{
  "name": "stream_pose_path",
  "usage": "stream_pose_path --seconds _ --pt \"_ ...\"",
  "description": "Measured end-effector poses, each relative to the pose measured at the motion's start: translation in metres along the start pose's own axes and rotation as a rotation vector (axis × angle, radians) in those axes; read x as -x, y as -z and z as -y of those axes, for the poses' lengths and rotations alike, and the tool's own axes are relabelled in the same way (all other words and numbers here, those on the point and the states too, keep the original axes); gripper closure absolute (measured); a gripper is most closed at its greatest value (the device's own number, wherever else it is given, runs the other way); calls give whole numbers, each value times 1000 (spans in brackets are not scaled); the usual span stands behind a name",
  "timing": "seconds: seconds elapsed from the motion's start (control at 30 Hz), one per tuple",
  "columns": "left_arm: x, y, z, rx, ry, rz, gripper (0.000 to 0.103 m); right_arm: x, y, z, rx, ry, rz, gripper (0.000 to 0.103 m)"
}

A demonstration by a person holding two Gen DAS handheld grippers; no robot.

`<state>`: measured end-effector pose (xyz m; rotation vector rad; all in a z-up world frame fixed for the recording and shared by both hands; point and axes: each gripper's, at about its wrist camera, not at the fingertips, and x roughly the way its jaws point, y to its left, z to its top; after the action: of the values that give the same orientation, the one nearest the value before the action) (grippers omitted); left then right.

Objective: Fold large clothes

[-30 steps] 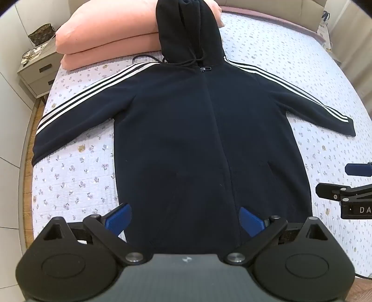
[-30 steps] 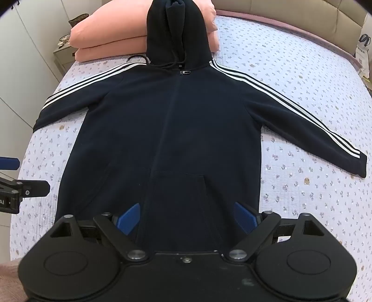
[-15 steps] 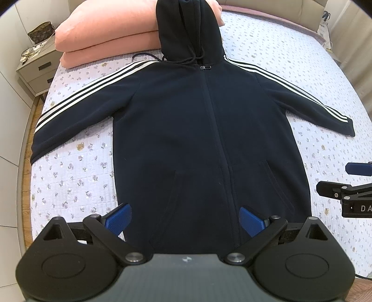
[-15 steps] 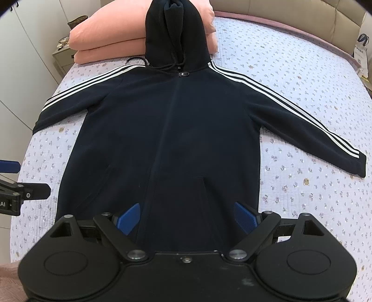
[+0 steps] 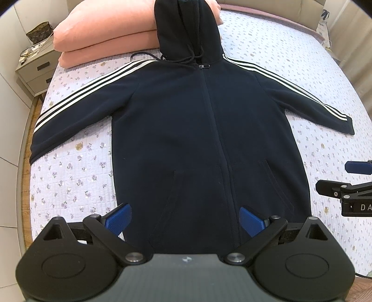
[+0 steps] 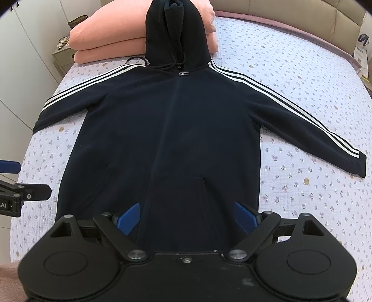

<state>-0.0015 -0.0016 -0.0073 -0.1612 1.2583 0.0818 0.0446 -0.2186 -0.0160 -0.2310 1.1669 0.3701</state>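
A dark navy zip hoodie (image 5: 204, 130) with white sleeve stripes lies flat and face up on the bed, sleeves spread out, hood resting up against the pillows; it also fills the right wrist view (image 6: 176, 130). My left gripper (image 5: 184, 220) is open and empty, held above the hoodie's hem. My right gripper (image 6: 187, 218) is open and empty, also above the hem. Each gripper shows at the edge of the other's view: the right one (image 5: 348, 183) and the left one (image 6: 16, 181).
The bed has a lilac floral quilt (image 5: 69, 176). Two pink pillows (image 5: 104, 41) are stacked at the head, under the hood. A nightstand (image 5: 34, 67) stands at the far left by the wall. A padded headboard (image 6: 290, 14) runs along the back.
Both grippers have drawn back slightly toward the foot of the bed, so more of the hoodie's lower part shows. The hoodie has not moved.
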Motion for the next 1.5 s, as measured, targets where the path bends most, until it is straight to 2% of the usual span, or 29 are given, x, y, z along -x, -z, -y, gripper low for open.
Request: stream_pose_path --seconds 0.47,1.5 --pt "-3 -5 -2 4 -47 16 3 0 -1 1 -3 -2 -1 0" --pt "-5 -6 -6 17 -37 12 2 -1 -1 1 -3 6 1 0"
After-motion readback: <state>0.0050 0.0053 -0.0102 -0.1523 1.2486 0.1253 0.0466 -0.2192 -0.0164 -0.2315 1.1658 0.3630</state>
